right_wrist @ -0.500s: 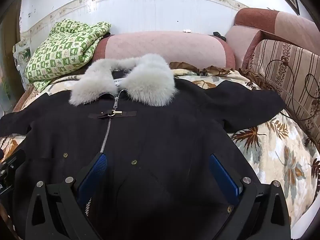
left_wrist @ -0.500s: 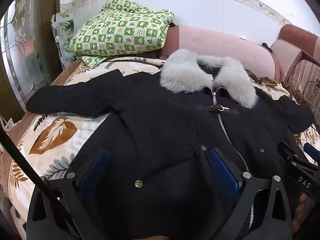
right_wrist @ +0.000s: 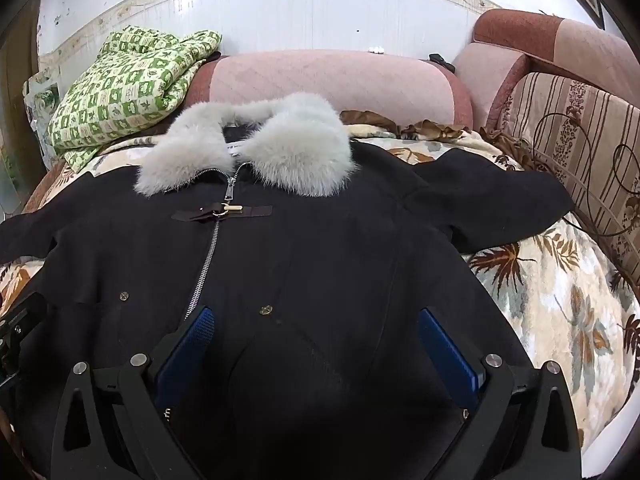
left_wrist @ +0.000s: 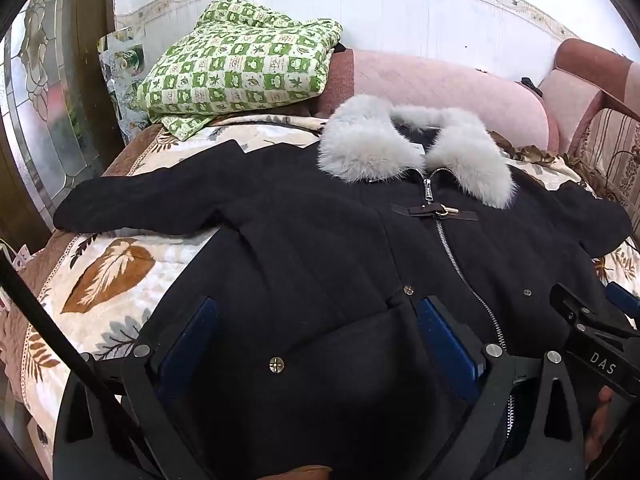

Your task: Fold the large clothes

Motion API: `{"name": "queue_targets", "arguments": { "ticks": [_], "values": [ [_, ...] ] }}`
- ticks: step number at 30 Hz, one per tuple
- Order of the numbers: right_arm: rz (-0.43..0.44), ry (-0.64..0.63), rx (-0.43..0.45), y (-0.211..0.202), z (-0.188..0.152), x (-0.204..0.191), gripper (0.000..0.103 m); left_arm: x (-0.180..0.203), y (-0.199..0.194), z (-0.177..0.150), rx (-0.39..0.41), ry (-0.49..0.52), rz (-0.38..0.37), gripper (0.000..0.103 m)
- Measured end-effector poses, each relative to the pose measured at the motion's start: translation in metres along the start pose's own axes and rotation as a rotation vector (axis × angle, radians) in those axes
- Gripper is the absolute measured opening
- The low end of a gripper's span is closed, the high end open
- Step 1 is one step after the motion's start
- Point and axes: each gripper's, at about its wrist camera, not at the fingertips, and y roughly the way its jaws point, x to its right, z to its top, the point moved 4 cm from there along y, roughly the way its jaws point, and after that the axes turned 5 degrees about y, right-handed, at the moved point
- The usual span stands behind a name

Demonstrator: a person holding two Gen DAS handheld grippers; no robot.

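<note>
A black coat point(left_wrist: 304, 240) point(right_wrist: 320, 248) with a grey fur collar point(left_wrist: 416, 148) point(right_wrist: 248, 148) lies spread flat, front up, on a leaf-patterned quilt point(left_wrist: 108, 276) point(right_wrist: 560, 280). Its zipper is done up and both sleeves reach outward. My left gripper point(left_wrist: 316, 336) hovers open over the coat's lower left half, blue pads wide apart, nothing between them. My right gripper point(right_wrist: 316, 340) hovers open over the lower right half, right of the zipper. The right gripper point(left_wrist: 592, 332) also shows at the left wrist view's right edge. The coat's hem is hidden below both views.
A folded green-and-white checked quilt point(left_wrist: 240, 64) point(right_wrist: 124, 88) rests at the back left against a pink sofa backrest point(left_wrist: 440, 88) point(right_wrist: 332, 80). A striped cushion point(right_wrist: 580, 136) lines the right side. A glass-panelled door point(left_wrist: 44, 120) stands at the left.
</note>
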Motion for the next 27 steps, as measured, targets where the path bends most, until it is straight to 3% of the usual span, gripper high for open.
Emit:
{"name": "queue_targets", "arguments": {
  "ticks": [27],
  "values": [
    [-0.002, -0.006, 0.017, -0.0056, 0.0018, 0.0000, 0.102, -0.0009, -0.0043, 0.0000, 0.017, 0.008, 0.009, 0.100]
  ]
}}
